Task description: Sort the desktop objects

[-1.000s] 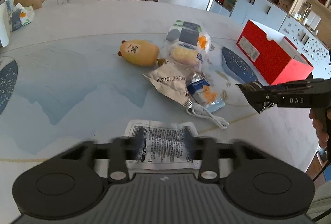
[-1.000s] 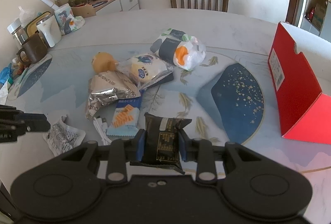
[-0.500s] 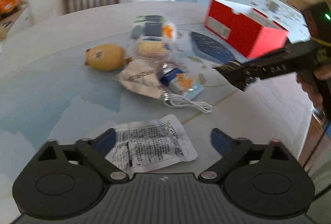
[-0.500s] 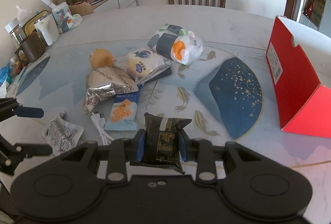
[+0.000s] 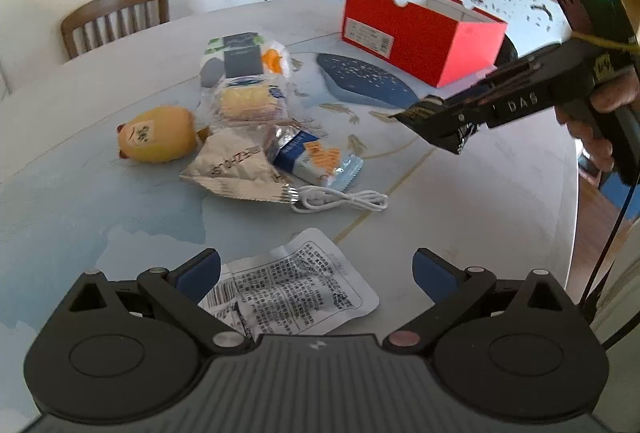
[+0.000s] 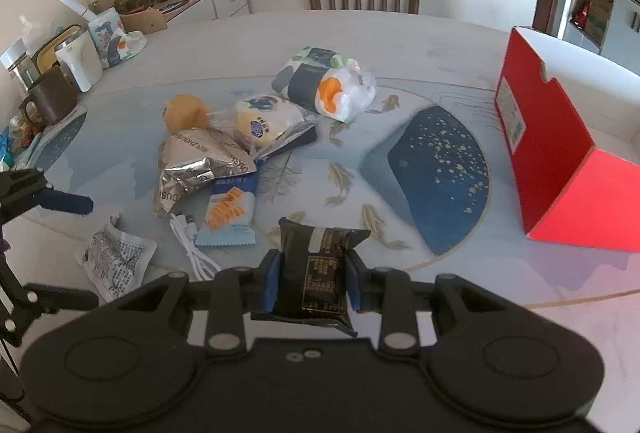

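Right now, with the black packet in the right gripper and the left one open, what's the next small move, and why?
Probably carry the black packet over to the red box and let go above it. The right gripper is shut on the packet, and the box stands open to its right. The left gripper is open over the white sachet, not gripping it.

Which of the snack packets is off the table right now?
The black packet, clamped between the right gripper's jaws. The white printed packet, silver bag and blue-and-orange packet all lie on the table.
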A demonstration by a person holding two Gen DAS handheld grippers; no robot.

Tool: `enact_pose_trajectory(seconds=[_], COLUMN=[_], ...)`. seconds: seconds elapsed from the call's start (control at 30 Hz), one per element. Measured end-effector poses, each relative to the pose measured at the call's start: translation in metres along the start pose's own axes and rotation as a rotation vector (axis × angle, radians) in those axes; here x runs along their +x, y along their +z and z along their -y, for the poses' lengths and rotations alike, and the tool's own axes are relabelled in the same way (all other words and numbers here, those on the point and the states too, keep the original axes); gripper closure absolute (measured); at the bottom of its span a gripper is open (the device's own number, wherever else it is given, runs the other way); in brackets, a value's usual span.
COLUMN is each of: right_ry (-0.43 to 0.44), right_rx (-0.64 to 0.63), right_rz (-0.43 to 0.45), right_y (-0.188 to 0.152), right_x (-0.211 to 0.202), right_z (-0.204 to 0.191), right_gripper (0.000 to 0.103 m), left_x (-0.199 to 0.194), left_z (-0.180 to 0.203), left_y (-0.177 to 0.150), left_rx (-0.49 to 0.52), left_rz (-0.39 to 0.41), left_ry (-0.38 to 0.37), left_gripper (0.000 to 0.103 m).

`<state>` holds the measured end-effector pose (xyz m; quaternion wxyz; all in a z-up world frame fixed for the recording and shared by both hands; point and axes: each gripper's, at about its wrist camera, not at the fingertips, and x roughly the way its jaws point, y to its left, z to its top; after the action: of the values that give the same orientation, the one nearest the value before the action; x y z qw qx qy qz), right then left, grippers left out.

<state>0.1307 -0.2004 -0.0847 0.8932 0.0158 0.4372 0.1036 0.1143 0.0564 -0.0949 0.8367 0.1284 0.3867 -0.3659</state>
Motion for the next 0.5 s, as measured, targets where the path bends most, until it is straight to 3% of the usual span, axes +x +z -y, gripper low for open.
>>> enact_pose_trajectory(seconds=[0.2, 0.5], right_ry=[-0.013, -0.052], right_rx=[-0.003, 0.037], right_rz=[-0.004, 0.000], right_y=[-0.001, -0.006], right_x=[0.000, -0.004], right_z=[0.001, -0.008], right_gripper=[0.071, 0.071], left_x=[0.002, 0.009], left_z=[-0.002, -0.011], left_y=[-0.002, -0.003], left_rx=[0.051, 0.290], left_rz=[-0.014, -0.078], left_ry=[-0.027, -0.116], left_gripper=[0.000, 0.000])
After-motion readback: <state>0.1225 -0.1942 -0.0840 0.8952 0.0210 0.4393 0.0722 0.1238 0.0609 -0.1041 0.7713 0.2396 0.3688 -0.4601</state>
